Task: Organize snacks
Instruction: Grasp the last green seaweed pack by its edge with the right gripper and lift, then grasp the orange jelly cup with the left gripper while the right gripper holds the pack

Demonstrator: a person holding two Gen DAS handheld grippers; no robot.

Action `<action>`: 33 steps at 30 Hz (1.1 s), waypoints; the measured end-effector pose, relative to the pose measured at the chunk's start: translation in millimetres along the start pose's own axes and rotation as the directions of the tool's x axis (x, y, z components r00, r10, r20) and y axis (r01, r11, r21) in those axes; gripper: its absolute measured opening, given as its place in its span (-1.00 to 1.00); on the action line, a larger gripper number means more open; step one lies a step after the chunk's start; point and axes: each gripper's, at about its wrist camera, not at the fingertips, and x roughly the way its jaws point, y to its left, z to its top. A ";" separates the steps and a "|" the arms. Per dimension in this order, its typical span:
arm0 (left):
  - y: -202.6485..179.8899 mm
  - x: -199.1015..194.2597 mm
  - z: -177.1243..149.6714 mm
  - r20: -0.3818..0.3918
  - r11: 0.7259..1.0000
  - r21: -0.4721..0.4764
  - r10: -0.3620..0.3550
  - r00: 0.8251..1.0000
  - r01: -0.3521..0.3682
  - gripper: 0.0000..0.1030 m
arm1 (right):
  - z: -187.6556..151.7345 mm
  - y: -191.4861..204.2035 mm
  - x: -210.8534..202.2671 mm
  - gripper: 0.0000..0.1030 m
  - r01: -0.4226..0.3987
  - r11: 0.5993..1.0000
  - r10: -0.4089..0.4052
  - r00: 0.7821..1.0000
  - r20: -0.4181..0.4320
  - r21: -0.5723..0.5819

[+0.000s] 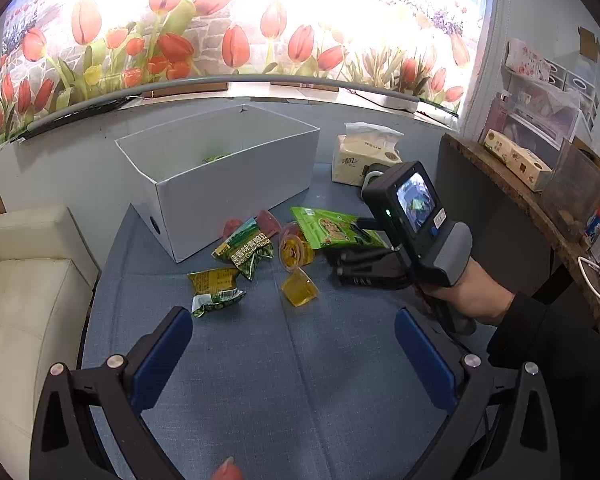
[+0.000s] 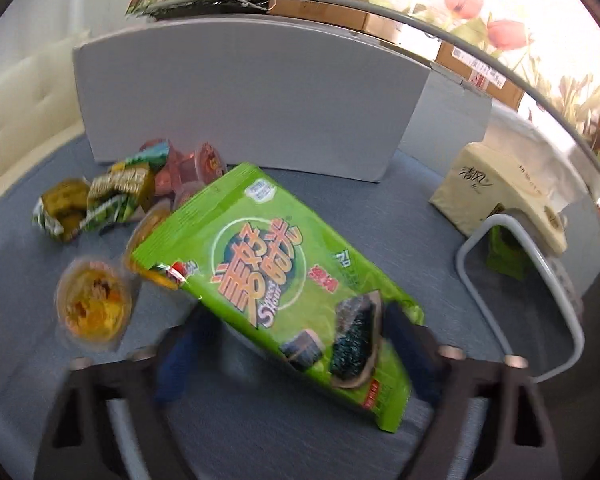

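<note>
Gripping the green seaweed packet (image 2: 284,272) by its lower end, right hand-held gripper (image 2: 296,344) low at centre frame, tilted toward the white box (image 1: 220,176) at upper centre, presumably for dropping in; left hand-held gripper (image 1: 294,344) wide, holding nothing, above the blue surface (image 1: 300,400) at lower frame.

A counter (image 1: 260,360) covered in blue-grey cloth fills the foreground. Behind it a pale grey wall (image 1: 80,168) carries a wide tulip mural (image 1: 220,36), red blooms on green stems, washed out by bright light toward the right. A grey pipe (image 1: 220,80) runs along the mural's lower edge. To the left stands a cream leather sofa (image 1: 24,280). On the right, a wooden shelf (image 1: 512,192) holds clear plastic boxes and small cartons.
</note>
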 end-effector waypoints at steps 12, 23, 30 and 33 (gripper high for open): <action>3.1 4.2 0.8 -0.004 1.000 -0.009 -0.001 1.000 0.001 1.00 | 20.5 -25.4 -35.3 -0.53 -0.060 0.992 0.052 0.996 0.068 0.114; -2.6 43.5 1.0 -0.033 1.000 -0.004 0.029 0.999 -0.029 1.00 | 0.2 -37.3 -119.4 -0.63 -0.176 0.945 0.149 0.982 0.113 0.278; -17.8 108.2 7.7 -0.101 0.997 -0.025 0.077 0.992 -0.080 1.00 | -51.3 -27.7 -180.9 -0.63 -0.219 0.910 0.168 0.971 0.168 0.353; -20.2 135.6 9.2 -0.148 0.993 -0.031 0.109 0.983 -0.115 0.82 | -69.1 -23.0 -195.4 -0.63 -0.216 0.906 0.162 0.972 0.172 0.364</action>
